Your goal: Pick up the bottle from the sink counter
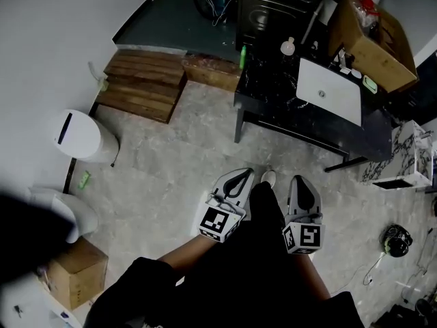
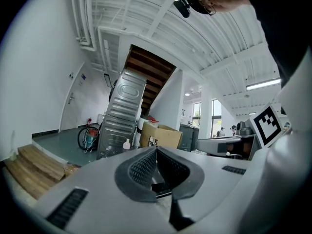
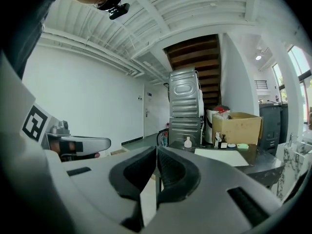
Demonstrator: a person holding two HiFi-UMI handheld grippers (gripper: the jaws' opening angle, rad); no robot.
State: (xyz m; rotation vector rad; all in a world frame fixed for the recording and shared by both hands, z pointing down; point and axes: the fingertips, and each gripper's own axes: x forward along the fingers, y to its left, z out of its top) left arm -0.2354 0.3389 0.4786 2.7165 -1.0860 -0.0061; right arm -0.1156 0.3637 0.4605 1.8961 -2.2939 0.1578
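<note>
Bottle pick-up not yet begun; both tongs idle.
Left tongs [image 1: 239, 181]: fully closed, empty, well short of the surface [image 1: 273, 98]. Bottle [image 1: 288, 46]: upright at the surface's far edge, beside the sink basin [image 1: 329, 91], untouched. Right tongs [image 1: 302, 186]: fully closed, empty. Remaining: approach, open, grasp, lift.

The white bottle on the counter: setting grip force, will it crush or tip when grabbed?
Probably light: the bottle looks small and pale, likely plastic, so it may flex. Standing upright with a narrow neck, it could tip if nudged.

Bottle [image 1: 288, 46] too small for detail
</note>
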